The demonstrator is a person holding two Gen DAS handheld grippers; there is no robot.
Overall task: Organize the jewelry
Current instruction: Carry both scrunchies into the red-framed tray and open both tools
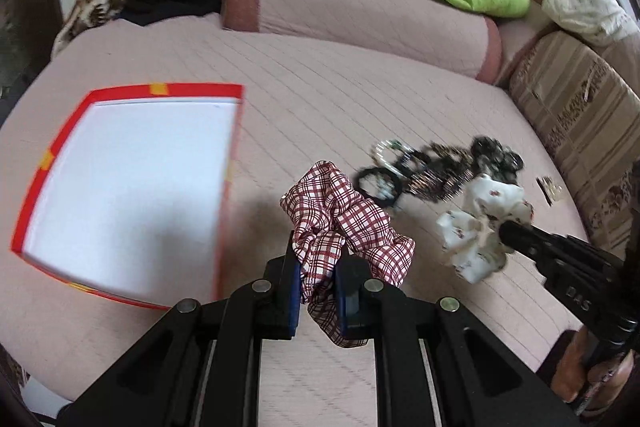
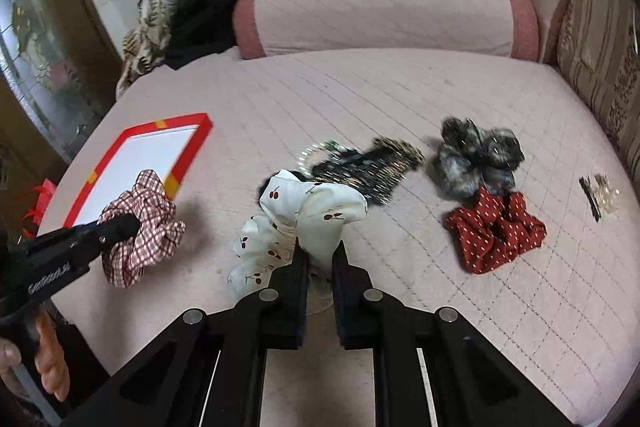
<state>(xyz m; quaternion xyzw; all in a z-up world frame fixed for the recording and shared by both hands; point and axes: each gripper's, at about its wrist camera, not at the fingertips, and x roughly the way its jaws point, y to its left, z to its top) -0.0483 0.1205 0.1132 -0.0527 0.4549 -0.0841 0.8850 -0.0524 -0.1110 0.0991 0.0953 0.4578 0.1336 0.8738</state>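
The left gripper (image 1: 318, 267) pinches the red plaid scrunchie (image 1: 344, 215) between its jaws and holds it above the bed (image 1: 360, 99), just beside the right wall of the red-rimmed box (image 1: 132, 183). In the left wrist view the box lies at 9 o'clock from the scrunchie; its white interior shows no items.

The right gripper (image 2: 320, 259) has its jaws pressed onto the white cherry-print scrunchie (image 2: 300, 223), which also appears lifted off the bed.

In the right wrist view, the remaining items lie on the bed: a cluster of bangles and dark bands (image 2: 360, 163) at 12 o'clock from the white scrunchie, a grey-black scrunchie (image 2: 476, 155) at 2 o'clock, a red dotted scrunchie (image 2: 496, 231) at 3 o'clock, and small clips (image 2: 600, 195) near the right edge.

Step in hand, as judged: transfer of both held scrunchies to the box. The next move calls for carrying the plaid scrunchie leftward over the box wall, then spreading the jaws. The right gripper has farther to travel, and the two should not cross paths.
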